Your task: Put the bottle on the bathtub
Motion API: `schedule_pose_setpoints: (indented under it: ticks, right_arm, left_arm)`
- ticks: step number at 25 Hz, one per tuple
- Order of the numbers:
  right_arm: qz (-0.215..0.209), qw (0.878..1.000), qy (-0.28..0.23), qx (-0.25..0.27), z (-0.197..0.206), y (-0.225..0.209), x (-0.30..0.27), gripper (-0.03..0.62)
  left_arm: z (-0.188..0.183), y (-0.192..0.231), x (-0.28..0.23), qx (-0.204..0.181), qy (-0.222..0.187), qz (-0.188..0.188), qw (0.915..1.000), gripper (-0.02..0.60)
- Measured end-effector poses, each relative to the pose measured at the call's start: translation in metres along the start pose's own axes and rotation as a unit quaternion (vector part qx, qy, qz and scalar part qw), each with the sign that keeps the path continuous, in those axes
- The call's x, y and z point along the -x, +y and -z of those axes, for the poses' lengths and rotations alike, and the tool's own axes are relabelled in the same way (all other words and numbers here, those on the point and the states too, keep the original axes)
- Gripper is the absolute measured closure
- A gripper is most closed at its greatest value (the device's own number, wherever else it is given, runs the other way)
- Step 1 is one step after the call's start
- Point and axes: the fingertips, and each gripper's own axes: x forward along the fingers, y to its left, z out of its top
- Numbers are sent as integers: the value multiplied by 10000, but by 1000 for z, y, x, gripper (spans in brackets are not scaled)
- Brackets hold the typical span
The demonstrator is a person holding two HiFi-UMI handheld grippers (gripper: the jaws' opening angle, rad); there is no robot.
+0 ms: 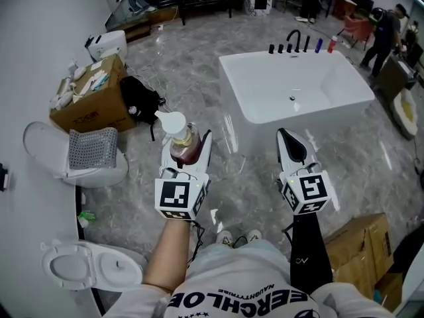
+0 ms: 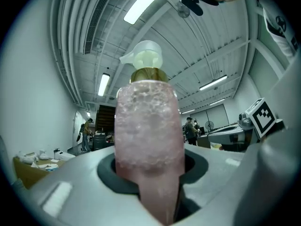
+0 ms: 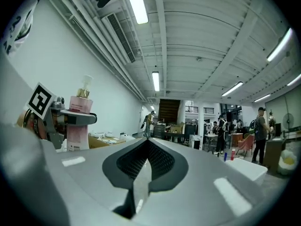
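Left gripper point(image 1: 189, 144) has its fingers clamped tight on the pump bottle point(image 1: 183, 143); pink stuff inside, gold collar, white pump on top, held upright. In the left gripper view the bottle fills the whole gap between the fingers. It's up in the air above the marble floor point(image 1: 199, 78), well short of the white bathtub point(image 1: 265, 85). Right gripper point(image 1: 286, 138) has nothing; its fingers point(image 3: 162, 160) are pressed fully together. A few small bottles point(image 1: 324, 44) stand on the tub's far rim; a cardboard box point(image 1: 93, 105) sits at the left of the head view.
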Motion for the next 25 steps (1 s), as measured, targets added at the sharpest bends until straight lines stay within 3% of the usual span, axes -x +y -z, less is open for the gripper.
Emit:
schedule_pose_setpoints:
  ticks: [13, 25]
  right_arm:
    - [-1, 9999, 83, 109, 4, 31, -21, 566]
    - [-22, 9999, 87, 68, 7, 11, -70, 566]
  left_arm:
    - [-4, 34, 12, -124, -146, 29, 9998, 287]
    - [3, 57, -26, 21, -143, 10, 9999, 287]
